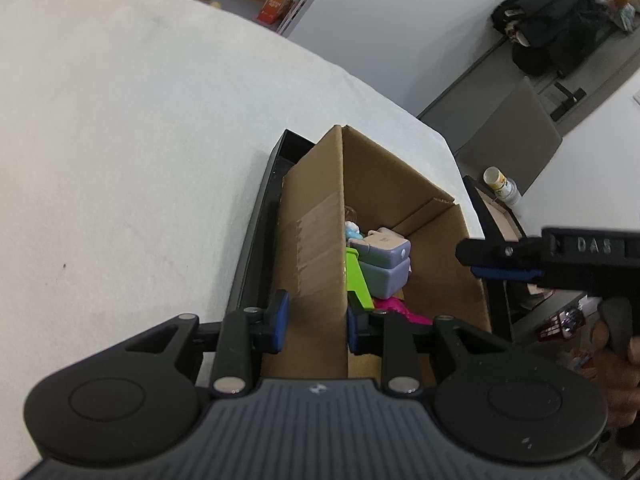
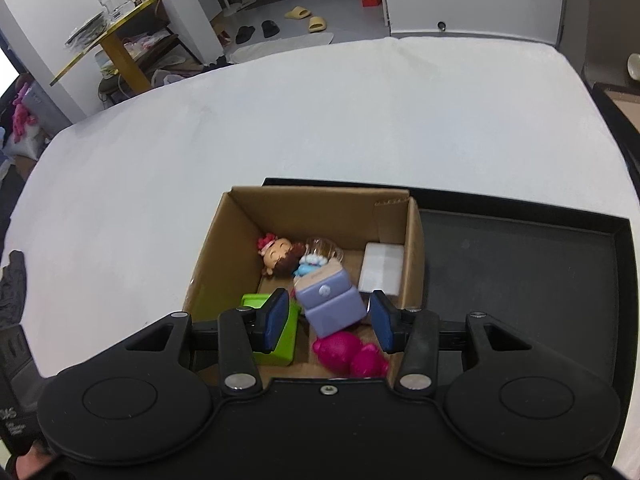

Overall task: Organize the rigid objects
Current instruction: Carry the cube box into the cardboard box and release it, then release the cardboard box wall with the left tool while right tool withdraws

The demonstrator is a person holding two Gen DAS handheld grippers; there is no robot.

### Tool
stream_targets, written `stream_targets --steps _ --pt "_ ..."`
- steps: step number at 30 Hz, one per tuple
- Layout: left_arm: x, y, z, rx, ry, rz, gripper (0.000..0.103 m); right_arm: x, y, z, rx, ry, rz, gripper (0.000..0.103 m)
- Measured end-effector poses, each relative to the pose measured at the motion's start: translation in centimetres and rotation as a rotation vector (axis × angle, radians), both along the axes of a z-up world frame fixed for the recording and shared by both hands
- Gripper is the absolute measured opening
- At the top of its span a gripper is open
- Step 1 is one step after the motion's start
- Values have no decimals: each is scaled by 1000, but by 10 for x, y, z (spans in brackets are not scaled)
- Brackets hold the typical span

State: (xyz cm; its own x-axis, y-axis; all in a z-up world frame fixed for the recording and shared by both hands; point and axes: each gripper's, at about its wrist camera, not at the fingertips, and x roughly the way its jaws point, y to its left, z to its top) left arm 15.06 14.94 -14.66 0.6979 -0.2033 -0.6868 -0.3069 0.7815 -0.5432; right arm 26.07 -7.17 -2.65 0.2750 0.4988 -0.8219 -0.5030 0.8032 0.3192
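left hand-held gripper (image 1: 314,326): jaws spread, straddling the left wall of the cardboard box (image 1: 316,240) in the lower centre of the left wrist view, one blue pad outside the wall, the other inside. can't tell whether the pads touch the cardboard.

right hand-held gripper (image 2: 329,320): jaws spread, nothing between the pads, hovering above the near half of the cardboard box (image 2: 240,248) in the lower centre of the right wrist view. it also shows at the right edge of the left wrist view as a black arm marked "das" (image 1: 560,256).

box sits at the left end of a black tray (image 2: 520,264) on the white tabletop (image 2: 280,120). rest of the tray runs to the right side of the frame.

contents, right wrist view:
- doll head (image 2: 280,258) with red hair bow, centre of frame, at the far wall
- clear dome figure (image 2: 322,256) with a blue base, just right of the doll head, touching it
- purple toy block (image 2: 330,304), tilted, mid-box, right between the pads in the picture
- green bin (image 2: 276,328), lower left of the box, partly behind the left pad
- pink toy (image 2: 348,354), bottom centre, just below the purple block
- white box (image 2: 382,266), against the box's right wall
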Motion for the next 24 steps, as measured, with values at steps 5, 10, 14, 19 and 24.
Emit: stream_targets --steps 5,10,14,19,24 --pt "4 -2 12 37 32 15 27 -3 -3 9 28 21 22 46" --pt "6 -7 27 98 46 9 27 -6 -12 16 36 7 19 52" --pt "5 -7 41 141 68 -1 27 -7 -23 17 49 19 3 53" --pt "2 -17 64 181 84 -29 29 -8 -32 29 78 7 -15 55" --pt "-4 -25 87 204 80 -28 49 -12 -46 48 100 -6 -36 63"
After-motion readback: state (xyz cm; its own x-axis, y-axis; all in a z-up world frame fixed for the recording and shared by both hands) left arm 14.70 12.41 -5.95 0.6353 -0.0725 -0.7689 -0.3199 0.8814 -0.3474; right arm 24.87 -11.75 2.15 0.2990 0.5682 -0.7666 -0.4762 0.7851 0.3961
